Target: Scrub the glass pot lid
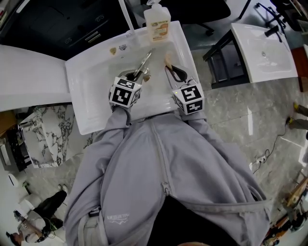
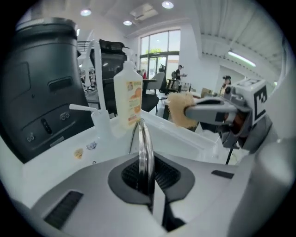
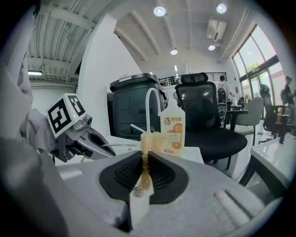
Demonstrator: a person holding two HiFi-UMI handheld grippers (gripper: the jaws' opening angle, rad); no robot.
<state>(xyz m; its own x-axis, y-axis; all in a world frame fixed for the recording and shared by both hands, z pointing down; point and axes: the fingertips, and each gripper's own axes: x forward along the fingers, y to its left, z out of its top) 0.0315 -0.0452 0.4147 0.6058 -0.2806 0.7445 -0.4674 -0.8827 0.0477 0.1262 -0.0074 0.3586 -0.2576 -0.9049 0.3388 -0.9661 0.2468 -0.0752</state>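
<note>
Two grippers: a left gripper point(image 1: 137, 75) and a right gripper point(image 1: 173, 71). One lid point(image 1: 145, 62), one scrubber point(image 3: 147, 139), one bottle point(image 1: 158, 21), one tap point(image 1: 127, 14). Two sinks (both white): a near sink point(image 1: 82, 91) and a side sink point(image 1: 262, 55).

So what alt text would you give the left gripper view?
The left gripper grips a glass lid by its rim, edge-on, over a white sink. Behind stands a soap bottle; at right the right gripper holds a tan scrubber.
</note>
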